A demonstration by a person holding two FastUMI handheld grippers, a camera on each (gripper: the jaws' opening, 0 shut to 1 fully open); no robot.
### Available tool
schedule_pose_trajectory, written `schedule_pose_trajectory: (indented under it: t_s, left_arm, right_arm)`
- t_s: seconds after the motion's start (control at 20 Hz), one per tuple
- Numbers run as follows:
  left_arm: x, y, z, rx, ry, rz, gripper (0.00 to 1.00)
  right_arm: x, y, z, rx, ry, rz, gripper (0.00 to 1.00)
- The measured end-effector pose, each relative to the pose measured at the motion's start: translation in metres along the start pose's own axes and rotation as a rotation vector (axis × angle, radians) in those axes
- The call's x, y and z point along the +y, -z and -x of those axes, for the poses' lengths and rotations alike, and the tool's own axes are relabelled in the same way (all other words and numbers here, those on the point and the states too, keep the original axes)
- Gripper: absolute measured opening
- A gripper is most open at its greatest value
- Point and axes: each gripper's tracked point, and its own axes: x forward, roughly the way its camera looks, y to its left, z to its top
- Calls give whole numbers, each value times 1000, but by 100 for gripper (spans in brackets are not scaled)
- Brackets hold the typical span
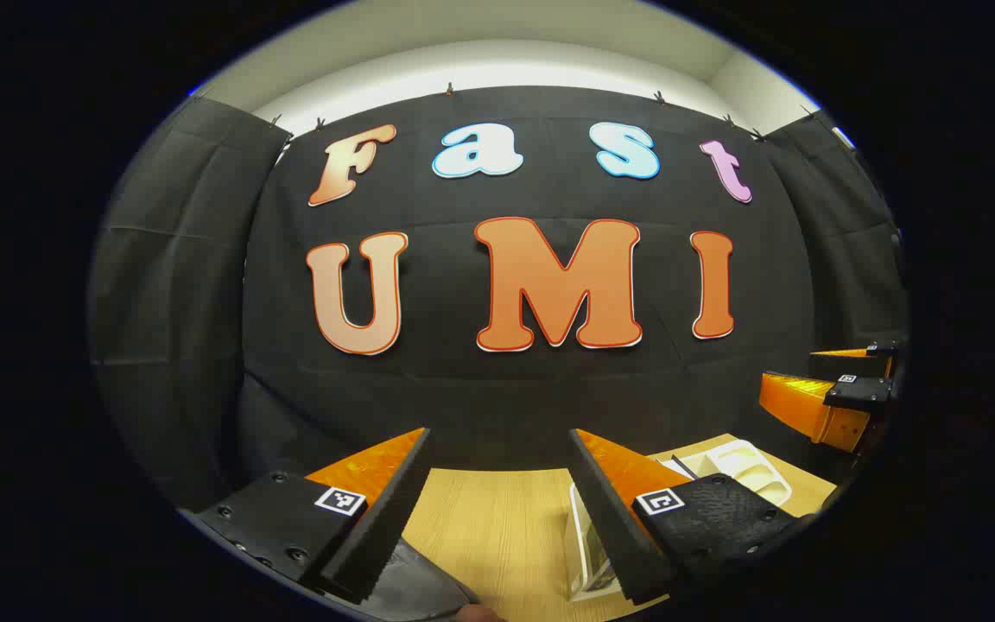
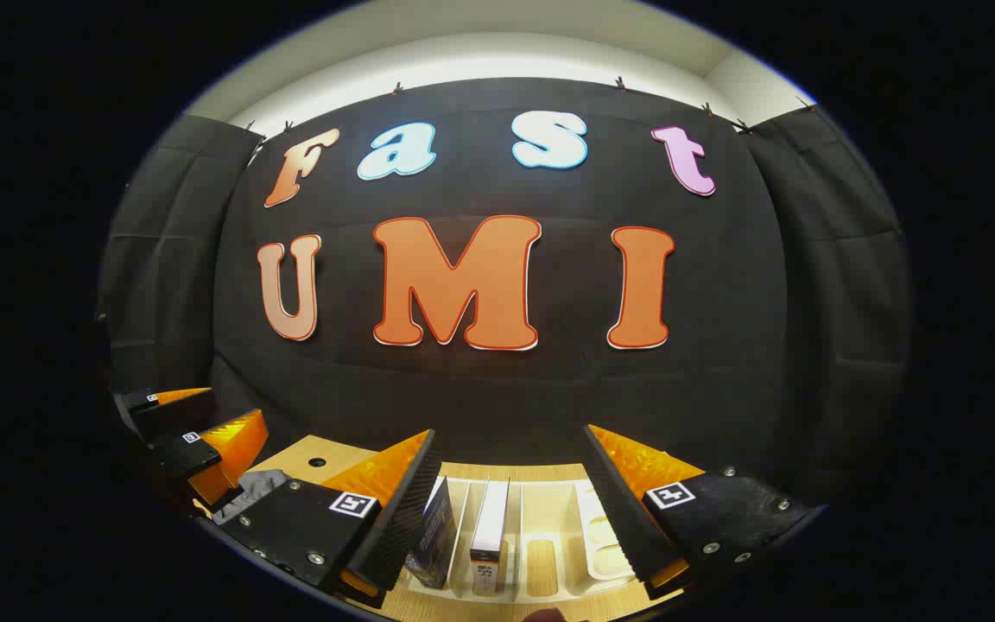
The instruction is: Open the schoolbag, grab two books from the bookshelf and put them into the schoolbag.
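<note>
Left gripper view: left gripper (image 1: 497,501) jaws wide, empty, above the table (image 1: 497,527); dark bag (image 1: 415,592) at bottom edge, likely first target.

Right gripper view: right gripper (image 2: 510,510) jaws wide, facing shelf (image 2: 541,536); books (image 2: 489,536) upright in slots, easy to pinch.

No readable text, brand or number can be made out on any object. Small square black-and-white coded markers are seen on the left gripper (image 1: 497,510) and the right gripper (image 2: 506,510), one on each finger. A label is carried on the spine of an upright book (image 2: 489,536) in the bookshelf (image 2: 549,553), too small to be read.
</note>
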Motion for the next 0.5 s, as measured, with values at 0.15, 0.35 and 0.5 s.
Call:
schedule_pose_trajectory:
  t_s: [0.15,0.35,0.5]
  left_arm:
    - [-4,3,2,2,10,-8,99]
    - [-11,10,1,22,33,-20,98]
    - [-12,11,1,33,39,-28,98]
  right_arm:
    - [2,4,2,9,-4,-6,97]
    - [4,5,3,11,-9,1,97]
    - [4,6,3,9,-11,4,97]
